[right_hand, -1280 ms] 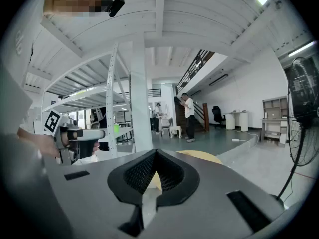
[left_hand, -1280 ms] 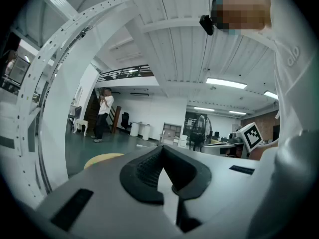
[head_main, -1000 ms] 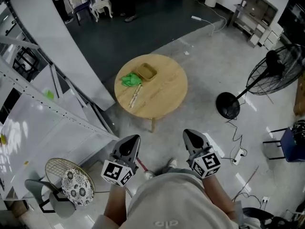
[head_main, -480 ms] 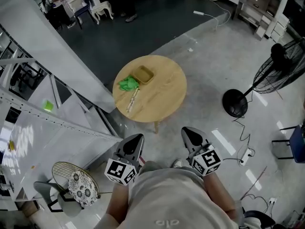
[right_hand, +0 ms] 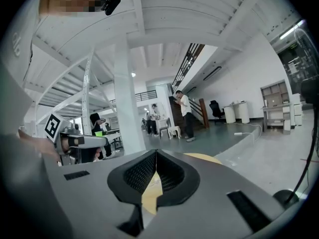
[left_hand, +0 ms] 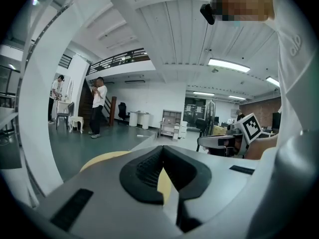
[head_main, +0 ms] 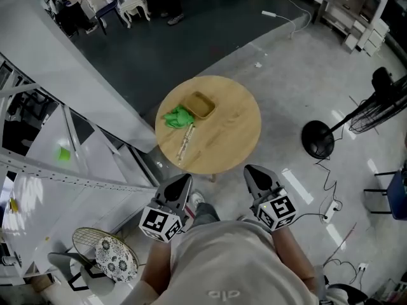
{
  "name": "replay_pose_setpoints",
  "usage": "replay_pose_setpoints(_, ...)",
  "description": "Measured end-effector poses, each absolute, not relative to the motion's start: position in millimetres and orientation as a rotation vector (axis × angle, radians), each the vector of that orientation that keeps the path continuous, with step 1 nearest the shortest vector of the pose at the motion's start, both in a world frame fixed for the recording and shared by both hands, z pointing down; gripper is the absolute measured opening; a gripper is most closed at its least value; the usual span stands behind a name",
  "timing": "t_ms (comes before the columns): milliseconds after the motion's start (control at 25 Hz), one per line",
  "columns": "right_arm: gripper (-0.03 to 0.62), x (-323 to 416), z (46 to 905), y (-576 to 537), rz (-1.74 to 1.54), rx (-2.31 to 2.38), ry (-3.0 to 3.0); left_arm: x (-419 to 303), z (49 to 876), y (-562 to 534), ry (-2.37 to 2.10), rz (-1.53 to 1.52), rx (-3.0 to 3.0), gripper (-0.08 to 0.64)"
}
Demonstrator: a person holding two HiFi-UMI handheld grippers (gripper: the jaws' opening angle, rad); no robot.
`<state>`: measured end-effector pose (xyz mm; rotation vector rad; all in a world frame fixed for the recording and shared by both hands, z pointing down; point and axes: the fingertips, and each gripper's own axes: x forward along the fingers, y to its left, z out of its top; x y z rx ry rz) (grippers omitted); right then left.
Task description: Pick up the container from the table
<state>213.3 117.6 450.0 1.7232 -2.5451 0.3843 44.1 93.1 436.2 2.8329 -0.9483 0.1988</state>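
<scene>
1. The left gripper (head_main: 179, 184) has its jaws pressed together, with nothing between them.
2. The right gripper (head_main: 255, 175), beside it, also has its jaws together and is empty.
3. Just ahead of both tips is the near edge of a round wooden table (head_main: 235, 132).
4. On the table, ahead of the left gripper, lies a thin pale stick (head_main: 185, 142).
5. Beyond the stick lies a crumpled green thing (head_main: 178, 116), perhaps a cloth.
6. The container (head_main: 199, 105), a shallow square tan tray, stands just beside the green thing, well apart from both grippers.
</scene>
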Motion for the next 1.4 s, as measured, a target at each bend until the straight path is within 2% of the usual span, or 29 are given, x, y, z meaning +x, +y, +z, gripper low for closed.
replay_pose_setpoints(480, 0.026, 133.9, 469.2, -15.3, 0.409, 1.765, -2.382, -47.2, 443.6, -38.2, -0.856, 0.197, 2.821, 0.015)
replay_pose_setpoints(840, 0.031, 123.9, 508.0, -76.1, 0.359, 1.626, -2.243, -74.3, 458.6, -72.3, -0.864, 0.223, 2.782, 0.015)
replay_pose_setpoints(1000, 0.122, 126.6, 535.8, -103.9, 0.344, 1.455, -2.205, -77.3, 464.2, -85.8, -0.933, 0.238, 2.736, 0.015)
replay_pose_setpoints(1400, 0.144, 143.5, 628.1, -185.2, 0.409, 1.117, -2.153, -88.8, 490.3, -115.8, -1.197, 0.250, 2.504, 0.015)
